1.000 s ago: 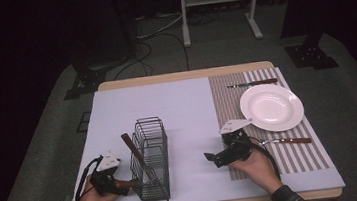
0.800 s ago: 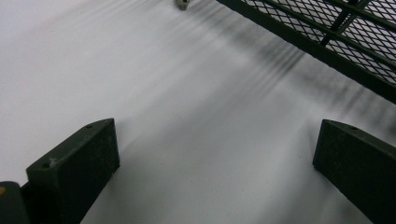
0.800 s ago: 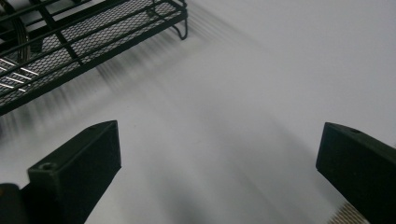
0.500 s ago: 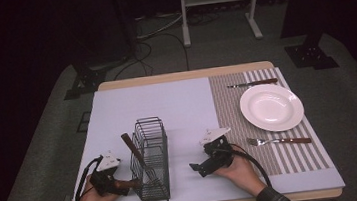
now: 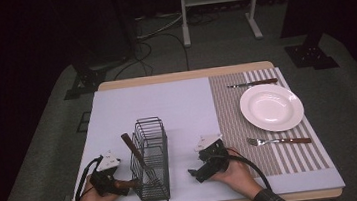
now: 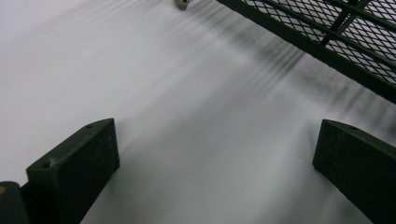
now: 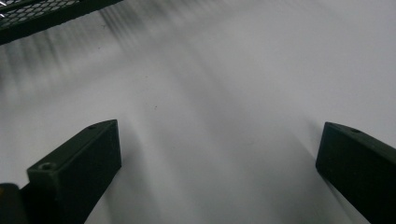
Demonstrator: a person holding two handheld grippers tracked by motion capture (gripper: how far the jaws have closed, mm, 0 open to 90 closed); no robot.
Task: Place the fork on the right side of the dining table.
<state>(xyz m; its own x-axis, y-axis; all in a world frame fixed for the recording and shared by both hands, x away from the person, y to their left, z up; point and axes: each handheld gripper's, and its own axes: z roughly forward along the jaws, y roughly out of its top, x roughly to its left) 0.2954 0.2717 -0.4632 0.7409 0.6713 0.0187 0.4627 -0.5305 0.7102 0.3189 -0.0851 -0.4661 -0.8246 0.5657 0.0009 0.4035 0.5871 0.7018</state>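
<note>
Two hand-held grippers flank our wire basket (image 5: 151,158) near the tabletop's (image 5: 177,105) front edge: left hand-held gripper (image 5: 108,176) and right hand-held gripper (image 5: 199,169), both wide open and empty. A brown-handled utensil (image 5: 134,150) leans inside; we should approach its handle slowly, avoiding the wires.

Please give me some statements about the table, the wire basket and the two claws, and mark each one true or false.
1. Both claws, the left claw and the right claw, are open. True.
2. The fork lies on the white plate. False: it lies on the striped mat, beside the plate.
3. A wooden-handled utensil leans in the wire basket. True.
4. The right claw grips the knife. False: the knife lies beyond the plate, untouched.
</note>
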